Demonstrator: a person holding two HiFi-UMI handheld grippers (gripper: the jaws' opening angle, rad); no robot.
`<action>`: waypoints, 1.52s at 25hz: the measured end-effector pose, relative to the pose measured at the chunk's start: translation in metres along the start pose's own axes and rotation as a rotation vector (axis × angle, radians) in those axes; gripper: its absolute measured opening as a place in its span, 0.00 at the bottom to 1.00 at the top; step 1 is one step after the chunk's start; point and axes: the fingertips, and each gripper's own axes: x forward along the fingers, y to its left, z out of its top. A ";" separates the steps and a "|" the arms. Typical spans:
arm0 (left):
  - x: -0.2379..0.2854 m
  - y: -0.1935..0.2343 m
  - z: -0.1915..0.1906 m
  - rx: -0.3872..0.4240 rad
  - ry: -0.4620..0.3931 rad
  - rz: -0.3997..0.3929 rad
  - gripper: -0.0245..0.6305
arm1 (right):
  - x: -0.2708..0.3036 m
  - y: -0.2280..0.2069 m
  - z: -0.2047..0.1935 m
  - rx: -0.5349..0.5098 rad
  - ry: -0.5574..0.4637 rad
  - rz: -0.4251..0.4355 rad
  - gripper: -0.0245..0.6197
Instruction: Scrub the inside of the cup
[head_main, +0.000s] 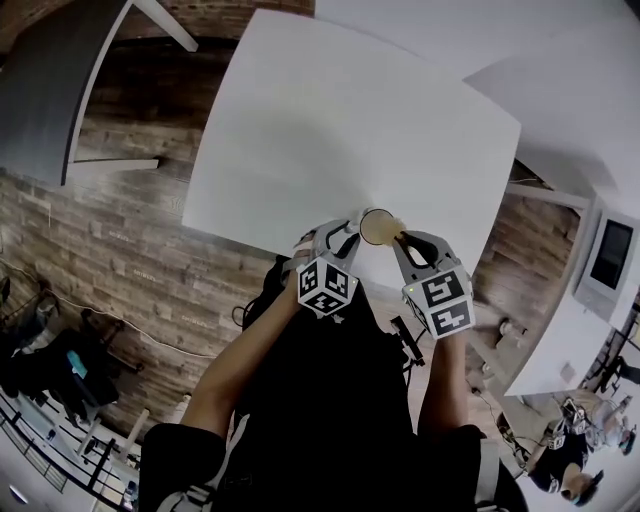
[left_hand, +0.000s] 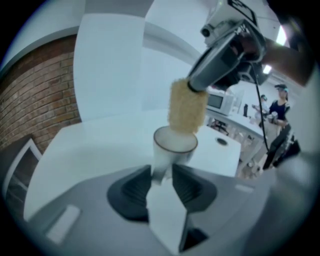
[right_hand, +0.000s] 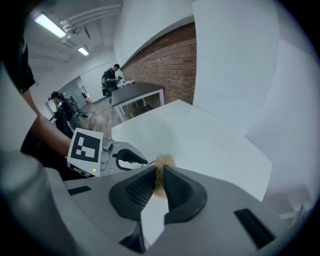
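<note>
A small pale cup (head_main: 377, 226) (left_hand: 174, 144) sits at the near edge of the white table (head_main: 330, 120), open end up. Its lower side lies between the jaws of my left gripper (head_main: 343, 235) (left_hand: 161, 174); the pads stand close on either side and do not visibly press on it. My right gripper (head_main: 403, 240) (right_hand: 159, 172) is shut on a yellow sponge (left_hand: 187, 106) (right_hand: 161, 164) (head_main: 396, 232). In the left gripper view the sponge hangs over the cup's mouth, its lower end at the rim. The cup's base is hidden.
The white table (left_hand: 100, 145) spreads out beyond the cup. A dark table (head_main: 50, 80) stands at the far left over the brick-patterned floor (head_main: 120, 250). People (right_hand: 112, 77) are at the back, a microwave (left_hand: 218, 101) to the right, and a second white surface (head_main: 565, 350) is alongside.
</note>
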 end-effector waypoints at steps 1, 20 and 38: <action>-0.001 -0.001 0.000 0.002 0.002 -0.007 0.24 | -0.006 -0.003 0.000 0.015 -0.033 -0.011 0.10; -0.113 0.040 0.086 0.036 -0.300 0.105 0.22 | -0.126 -0.009 0.063 0.268 -0.861 -0.148 0.10; -0.160 0.037 0.167 0.085 -0.565 0.173 0.04 | -0.125 0.006 0.062 0.200 -0.861 -0.210 0.10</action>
